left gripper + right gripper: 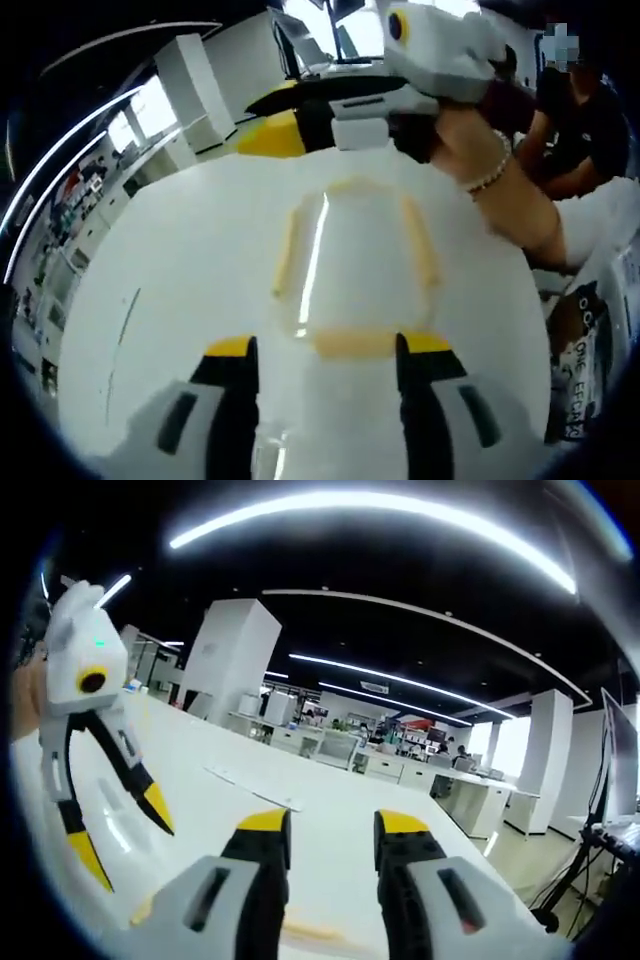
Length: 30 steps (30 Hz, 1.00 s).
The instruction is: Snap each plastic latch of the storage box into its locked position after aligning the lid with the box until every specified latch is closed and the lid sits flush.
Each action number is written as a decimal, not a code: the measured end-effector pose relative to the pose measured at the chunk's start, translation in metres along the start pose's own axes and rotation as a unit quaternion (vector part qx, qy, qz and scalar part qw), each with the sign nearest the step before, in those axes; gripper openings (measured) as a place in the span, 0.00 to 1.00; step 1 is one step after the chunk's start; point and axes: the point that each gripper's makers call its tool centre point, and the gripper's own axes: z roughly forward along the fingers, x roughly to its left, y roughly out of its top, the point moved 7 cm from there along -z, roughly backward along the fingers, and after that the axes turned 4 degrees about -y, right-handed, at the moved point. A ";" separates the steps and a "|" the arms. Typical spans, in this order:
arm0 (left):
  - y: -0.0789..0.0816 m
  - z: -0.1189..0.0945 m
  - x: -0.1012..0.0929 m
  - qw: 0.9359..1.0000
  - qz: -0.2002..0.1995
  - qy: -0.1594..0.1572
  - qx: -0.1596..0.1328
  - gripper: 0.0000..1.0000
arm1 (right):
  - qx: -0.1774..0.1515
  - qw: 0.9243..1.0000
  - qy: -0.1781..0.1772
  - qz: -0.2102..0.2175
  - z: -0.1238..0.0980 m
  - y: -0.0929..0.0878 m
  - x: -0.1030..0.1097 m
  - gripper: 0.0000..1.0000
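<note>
The storage box's white lid (180, 280) lies below me, with a pale yellow rounded outline (287, 250) moulded in its middle. My left gripper (330, 345) stands open at the lid's near side. Its yellow-tipped jaws straddle the outline's near bar (355, 345) without closing on it. At the lid's far edge is my right gripper (320, 125), held by a hand. In the right gripper view, my right gripper (330, 825) hovers open over the white lid (330, 880), nothing between its jaws. My left gripper (125, 840) shows at the left, jaws spread wide. No latch is clearly visible.
A hand with a bead bracelet (490, 170) reaches in from the right, and a person in dark clothes (590, 110) sits behind it. A black printed pack (575, 350) lies to the lid's right. White pillars (235, 650), desks and a tripod (570, 880) stand beyond.
</note>
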 end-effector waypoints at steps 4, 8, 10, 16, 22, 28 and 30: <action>0.000 0.011 -0.001 1.000 -0.003 -0.007 0.019 0.56 | 0.002 1.000 -0.002 0.004 0.001 -0.001 -0.002 0.33; -0.004 0.020 -0.003 0.999 0.001 -0.018 0.047 0.55 | 0.006 1.000 -0.002 0.006 0.002 -0.003 -0.003 0.33; -0.007 0.023 -0.004 0.998 0.002 -0.023 0.060 0.55 | 0.006 1.000 -0.001 0.005 0.002 -0.003 -0.003 0.33; -0.010 0.028 -0.003 0.996 0.004 -0.027 0.082 0.54 | 0.004 1.000 -0.002 0.005 0.001 -0.002 -0.003 0.33; -0.011 0.032 -0.006 0.995 0.002 -0.048 0.091 0.51 | 0.006 1.000 -0.001 0.005 0.001 -0.002 -0.001 0.33; -0.010 0.034 -0.005 0.994 -0.003 -0.066 0.089 0.49 | 0.009 1.000 0.000 0.003 0.002 -0.003 -0.001 0.33; -0.010 0.034 -0.003 0.993 -0.006 -0.075 0.089 0.47 | 0.009 1.000 0.000 0.003 0.002 -0.003 0.000 0.33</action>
